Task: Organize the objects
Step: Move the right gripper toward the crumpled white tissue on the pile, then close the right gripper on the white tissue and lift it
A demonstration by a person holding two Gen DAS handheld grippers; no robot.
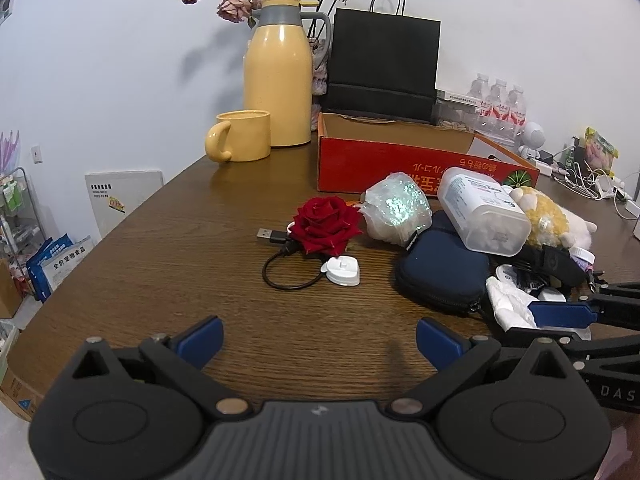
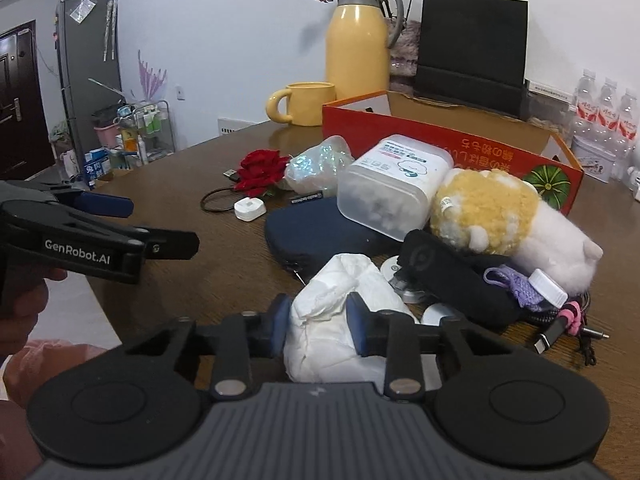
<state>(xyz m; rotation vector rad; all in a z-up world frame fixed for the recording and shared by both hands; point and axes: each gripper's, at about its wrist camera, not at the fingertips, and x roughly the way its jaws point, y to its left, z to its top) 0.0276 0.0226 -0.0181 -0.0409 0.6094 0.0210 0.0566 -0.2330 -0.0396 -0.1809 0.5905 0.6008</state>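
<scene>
Gripping: my right gripper tilts downward, pads pinching the white tissue wad at the table's near edge.
Left gripper: tilted downward, jaws wide, holding nothing.
</scene>
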